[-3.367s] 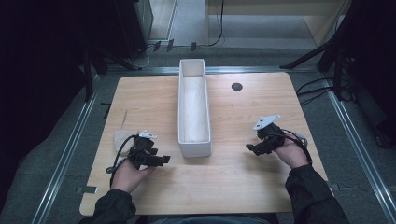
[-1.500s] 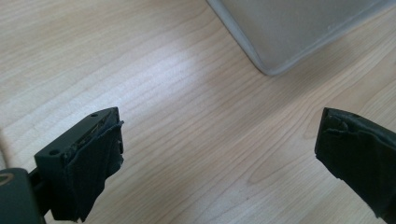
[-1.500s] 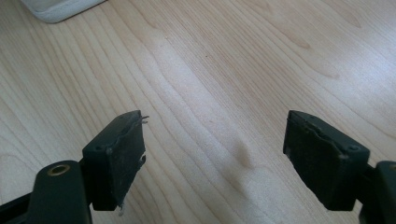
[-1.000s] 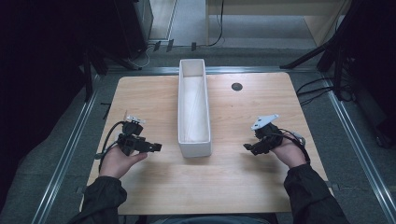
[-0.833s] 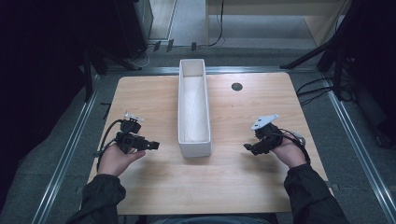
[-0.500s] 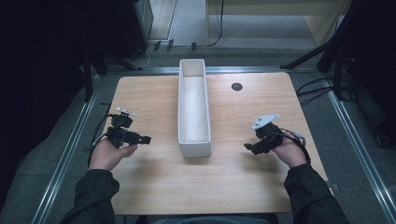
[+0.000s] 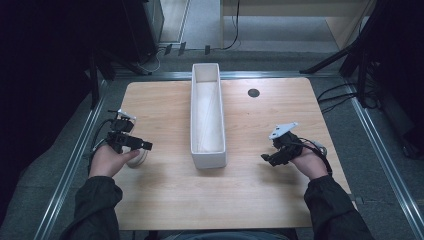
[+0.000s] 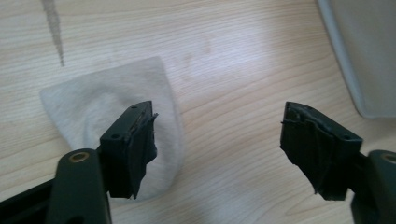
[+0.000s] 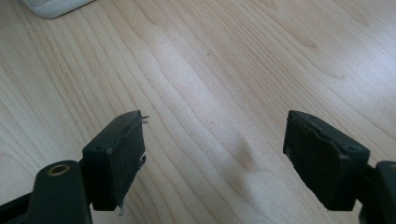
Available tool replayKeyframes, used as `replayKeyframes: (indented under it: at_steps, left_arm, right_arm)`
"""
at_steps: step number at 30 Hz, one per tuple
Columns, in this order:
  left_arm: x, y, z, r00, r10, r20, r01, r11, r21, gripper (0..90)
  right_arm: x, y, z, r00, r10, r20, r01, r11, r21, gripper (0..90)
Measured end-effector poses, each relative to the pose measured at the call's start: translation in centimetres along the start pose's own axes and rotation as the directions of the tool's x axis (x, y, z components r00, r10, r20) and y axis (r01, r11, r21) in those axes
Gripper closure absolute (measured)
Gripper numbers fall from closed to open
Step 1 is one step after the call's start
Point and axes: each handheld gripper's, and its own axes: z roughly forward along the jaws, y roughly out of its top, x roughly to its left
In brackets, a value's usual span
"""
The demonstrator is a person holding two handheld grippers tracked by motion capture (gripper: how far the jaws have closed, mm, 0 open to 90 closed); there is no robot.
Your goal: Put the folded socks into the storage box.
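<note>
1. Shifted toward the table's left edge since the earlier frames: left gripper (image 7: 131,143), carried off from beside the long white rectangular plastic bin (image 7: 207,117) and now well apart from it.
2. Uncovered by that move: small round pad of white fuzzy cloth (image 8: 109,109), lying flat on the pale wooden table (image 7: 280,195) just beside the left hand (image 7: 107,161).
3. Left jaws: wide apart, just been opening a little, nothing pressed between them; pad lying under and behind the jaw on the left side of the left gripper view, bare wood under the gap.
4. Right gripper (image 7: 270,159): same place as before, near the table's right side, jaws spread wide over bare wood, nothing held.
5. Materials: cloth soft and matted, faintly dimpled in the middle, edge rounded; tabletop light-grained, smooth, with a dark streak (image 8: 53,28) in the left gripper view; bin smooth, thin-walled, matte, open-topped, set lengthwise down the table's middle; jaw pads (image 9: 114,158) black, blocky, frayed at the edges.
6. Also on the table: small dark round disc (image 7: 253,93) near the far right, flat, material unclear.
7. Hard to make out: most of the cloth pad in the high view, tucked behind the left hand; bin cut off at a corner in each gripper view; room around the table too dark to read; both dark sleeves (image 7: 332,212) cut off at the bottom edge.
</note>
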Motion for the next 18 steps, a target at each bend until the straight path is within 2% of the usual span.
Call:
replayKeyframes:
  at_steps: [2,5,11,16,18]
  left_arm:
    - [0.5,0.2,0.2,0.9993,-0.03,-0.023,0.03,0.9995,0.006,22.0]
    - [1.1,0.3,0.4,0.9981,-0.05,-0.036,0.051,0.9985,0.021,20.7]
    - [2.5,0.5,1.4,0.9946,-0.088,-0.056,0.092,0.9919,0.087,18.5]
    - [3.2,0.6,2.0,0.9923,-0.104,-0.067,0.11,0.9886,0.102,14.3]
    - [3.5,0.5,2.2,0.9894,-0.122,-0.078,0.13,0.9865,0.1,12.4]
  right_arm:
    - [0.1,0.0,0.0,1.0,-0.001,-0.001,0.001,1.0,-0.002,20.8]
    - [0.1,-0.1,0.0,1.0,-0.002,-0.004,0.002,1.0,0.002,20.8]
    - [0.1,-0.3,-0.1,1.0,0.0,-0.004,0.0,1.0,0.006,20.8]
    - [0.1,-0.4,-0.1,1.0,-0.005,-0.004,0.005,1.0,0.008,20.8]
    - [0.1,-0.5,-0.2,1.0,0.001,-0.003,-0.001,1.0,0.012,20.8]
